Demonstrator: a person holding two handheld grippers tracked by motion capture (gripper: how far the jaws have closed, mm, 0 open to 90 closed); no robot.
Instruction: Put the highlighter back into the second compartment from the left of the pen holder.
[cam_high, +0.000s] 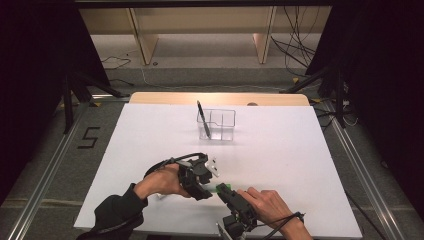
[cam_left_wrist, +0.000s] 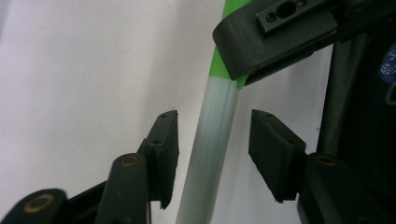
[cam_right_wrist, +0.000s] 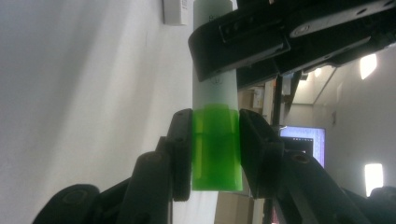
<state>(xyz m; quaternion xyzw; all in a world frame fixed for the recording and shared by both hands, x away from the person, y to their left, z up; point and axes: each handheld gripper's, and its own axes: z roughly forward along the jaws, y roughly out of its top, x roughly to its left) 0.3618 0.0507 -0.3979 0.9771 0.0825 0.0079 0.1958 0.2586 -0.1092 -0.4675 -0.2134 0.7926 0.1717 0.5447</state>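
One marker (cam_right_wrist: 215, 135) with a green cap (cam_right_wrist: 216, 149) hangs over the white counter (cam_high: 280, 150); right hand-held gripper (cam_right_wrist: 215, 151) clamps the cap, left hand-held gripper (cam_left_wrist: 214, 149) half-open around its barrel, not touching; no readable writing

The person wears a black long sleeve (cam_high: 116, 212) on the left arm, bunched at the wrist; the right forearm is bare. Each hand carries a gripper of matte black plastic. The left gripper (cam_left_wrist: 212, 154) has two flat rectangular pads, each with small screw holes at its tip, hinged on links with brass-coloured pivot pins (ringed like washers). The right gripper (cam_right_wrist: 215, 151) is built alike. A black cable (cam_high: 170, 159) loops from the left gripper.
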